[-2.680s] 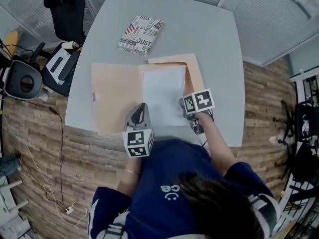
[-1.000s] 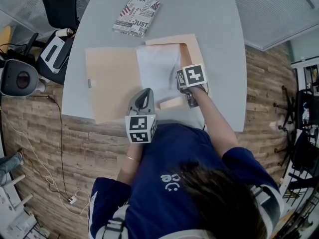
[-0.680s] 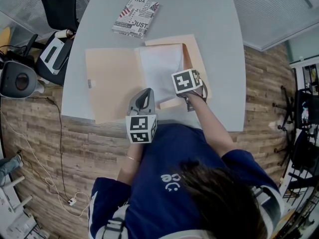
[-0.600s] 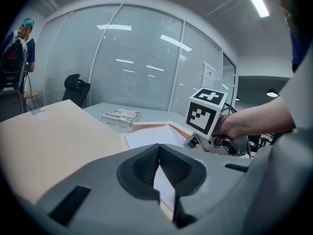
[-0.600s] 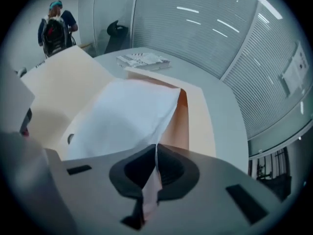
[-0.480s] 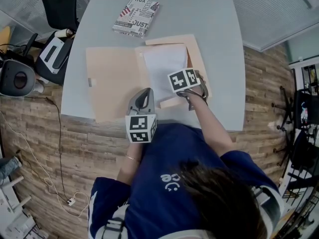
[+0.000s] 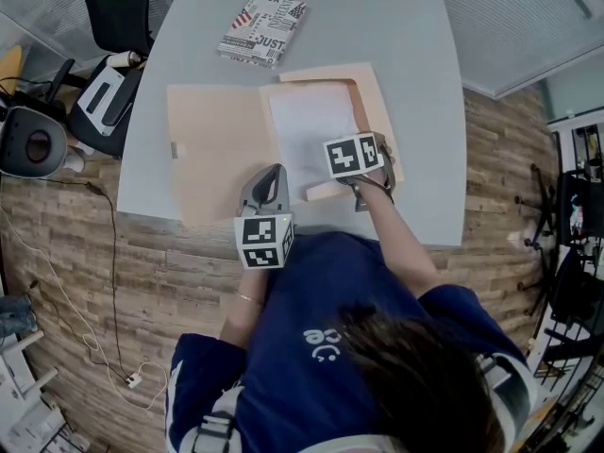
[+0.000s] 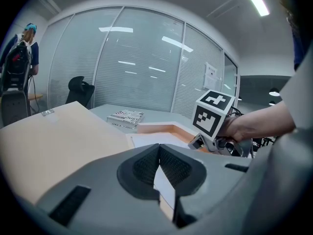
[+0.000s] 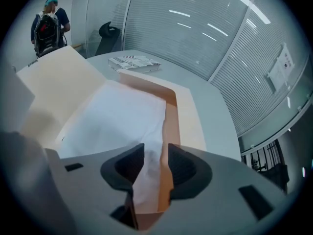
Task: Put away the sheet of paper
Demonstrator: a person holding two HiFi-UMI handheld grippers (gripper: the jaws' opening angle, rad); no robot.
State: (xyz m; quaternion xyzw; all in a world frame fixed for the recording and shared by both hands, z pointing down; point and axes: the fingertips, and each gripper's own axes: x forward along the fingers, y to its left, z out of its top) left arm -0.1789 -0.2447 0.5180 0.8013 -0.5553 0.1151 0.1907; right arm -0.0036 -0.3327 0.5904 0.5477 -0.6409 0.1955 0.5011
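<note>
- the right gripper (image 9: 156, 149) tips steeply down over the near right corner of the open folder (image 7: 212, 159). its marker cube faces up, and the right hand (image 7: 374, 179) wraps the handle behind it.
- the right forearm (image 7: 401, 248) reaches forward from the person's body, slanting left toward the folder.
- its jaws stand apart, having just been opening. the lower right edge of the sheet of paper (image 7: 311, 130) and a tan strip of the folder lie in the gap, and neither pad presses on them.
- the sheet lies flat on the folder's right half, with its right side along the raised tan border there.
- the left gripper (image 8: 158, 148) is held low and only slightly nose-down at the folder's near edge, close to the fold. its cube hangs just off the edge of the table (image 7: 377, 26).
- its jaws are closed, tips touching. a sliver of white and tan shows through the slot behind the tips, and i cannot tell if anything is pinched.
- the two grippers are near each other, with the right one's cube just beyond and to the right of the left one's tips.
- a patterned book (image 7: 263, 31) lies farther back on the table, apart from the folder.
</note>
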